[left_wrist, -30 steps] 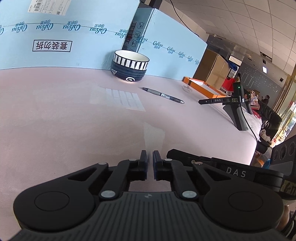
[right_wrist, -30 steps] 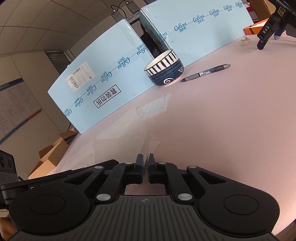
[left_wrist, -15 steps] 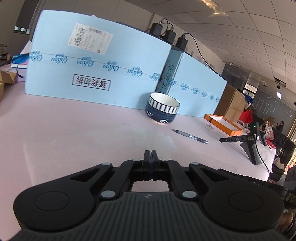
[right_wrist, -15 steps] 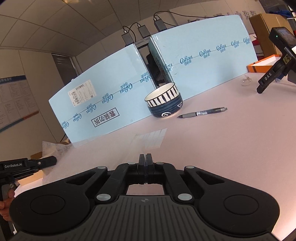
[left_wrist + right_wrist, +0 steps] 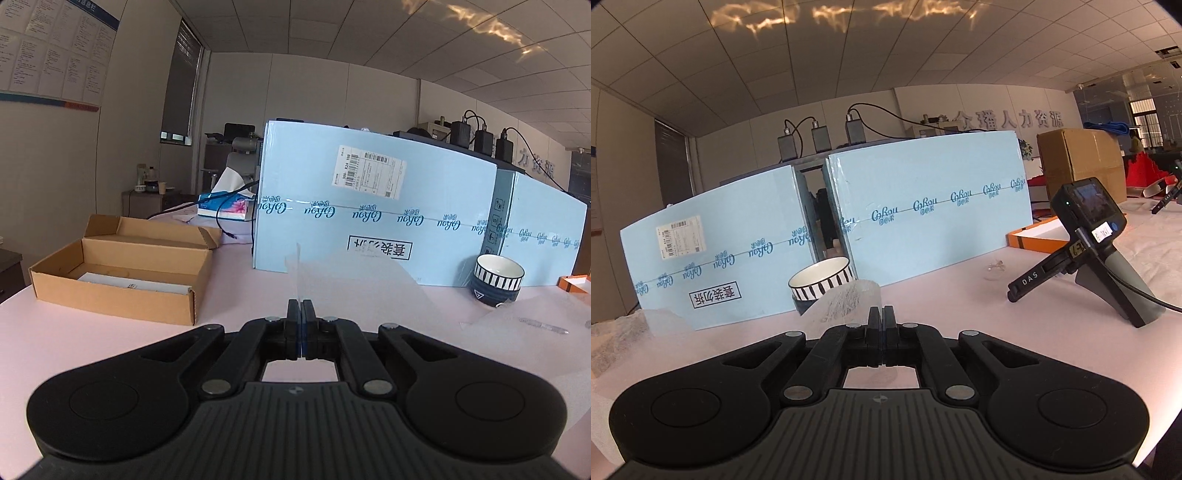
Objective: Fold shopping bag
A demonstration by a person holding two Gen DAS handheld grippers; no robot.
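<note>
The shopping bag is a thin, see-through plastic film lifted off the pink table. My left gripper is shut on one edge of it, and the film rises from the fingertips and spreads to the right. My right gripper is shut on another part of the bag, which bulges up to the left of the fingers and trails to the left edge of that view. Both grippers are held above the table and level with it.
Two light-blue cartons stand along the back, with a striped bowl in front. An open cardboard box sits at the left. In the right wrist view a spare gripper on a stand and an orange tray are at the right.
Both grippers closed on the bag, then rose and tilted up from the table. The film now hangs from both, and the views look level across the room.
</note>
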